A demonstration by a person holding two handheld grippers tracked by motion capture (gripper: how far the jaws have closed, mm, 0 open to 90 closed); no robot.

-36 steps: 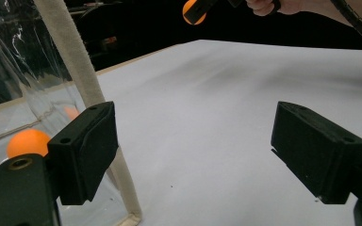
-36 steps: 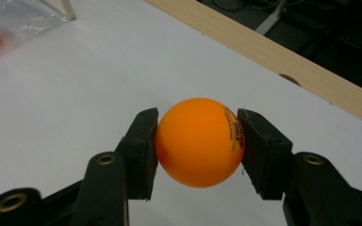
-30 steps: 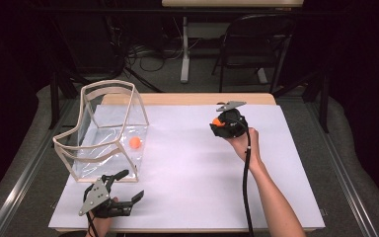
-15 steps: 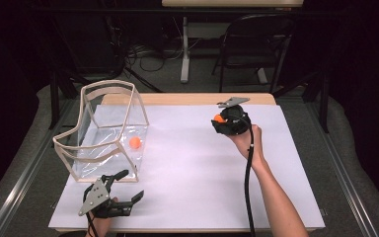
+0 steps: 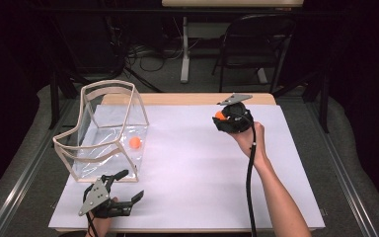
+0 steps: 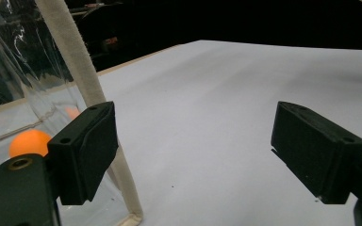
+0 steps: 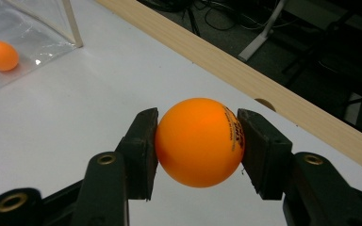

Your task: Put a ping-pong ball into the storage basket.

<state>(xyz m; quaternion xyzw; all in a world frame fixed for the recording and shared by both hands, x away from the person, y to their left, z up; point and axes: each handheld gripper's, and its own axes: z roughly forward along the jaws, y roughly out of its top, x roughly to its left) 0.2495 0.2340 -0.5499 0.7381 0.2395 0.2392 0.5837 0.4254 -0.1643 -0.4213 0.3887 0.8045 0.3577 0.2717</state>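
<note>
In the high view the right gripper (image 5: 220,117) hides most of the orange ball (image 5: 220,116) it carries; just a small orange patch peeks out beside the black body, under the grey three-cornered plate. The left hand (image 5: 100,223) is cut off by the bottom edge of that view. In the left gripper view the clear bag (image 6: 26,101) is cropped at the left edge, and its glossy, wrinkled film blurs what lies behind it.

The ball is smooth, round and matte orange, with small dark print along one side that is too fine to read. The bag (image 5: 106,133) is a boxy container of clear plastic film, edged with a pale cloth-like trim that stands up as an open rim. A second ball (image 5: 135,142), of the same orange, lies on the bag's floor near its right wall. The table (image 5: 197,163) has a flat white top with a strip of light wood along its far edge.

In the right gripper view the ball (image 7: 199,141) sits squarely between the two black pads, pressed on both sides and held clear of the table near the far wooden edge. The left gripper (image 6: 193,155) rests low by the bag's near corner, its jaws wide apart with nothing between them.
</note>
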